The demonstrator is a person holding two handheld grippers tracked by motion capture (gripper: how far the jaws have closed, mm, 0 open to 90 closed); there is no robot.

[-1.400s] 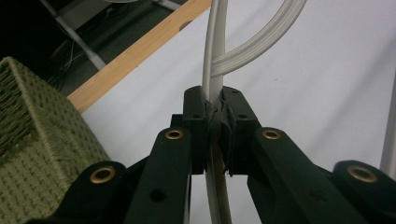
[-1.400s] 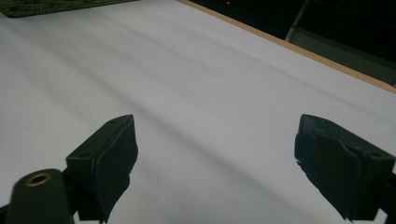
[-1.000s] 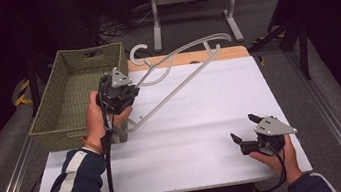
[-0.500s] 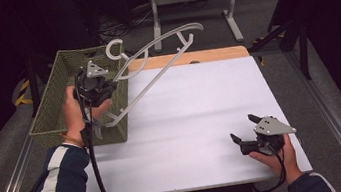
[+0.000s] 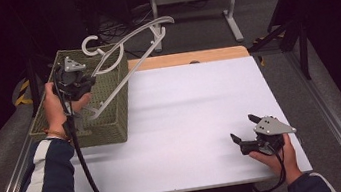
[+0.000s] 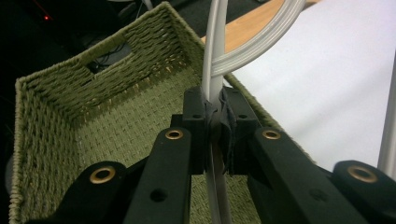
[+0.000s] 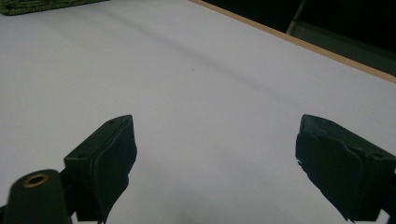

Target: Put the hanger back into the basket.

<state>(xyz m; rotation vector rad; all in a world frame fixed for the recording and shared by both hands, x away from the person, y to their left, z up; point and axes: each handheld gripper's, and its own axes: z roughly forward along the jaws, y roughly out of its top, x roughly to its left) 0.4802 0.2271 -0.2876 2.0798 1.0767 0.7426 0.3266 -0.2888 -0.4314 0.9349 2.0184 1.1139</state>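
At nine o'clock, the left gripper (image 5: 75,81) is clamping a grey hanger (image 5: 121,47) above the green basket (image 5: 111,119). At five o'clock on the white worktop (image 5: 186,114), the right gripper (image 5: 245,136) is resting, jaws apart.

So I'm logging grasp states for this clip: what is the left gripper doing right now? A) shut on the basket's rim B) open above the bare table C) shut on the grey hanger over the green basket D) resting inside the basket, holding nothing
C: the left gripper has its jaws clamped on a bar of the grey hanger, held above the woven green basket.
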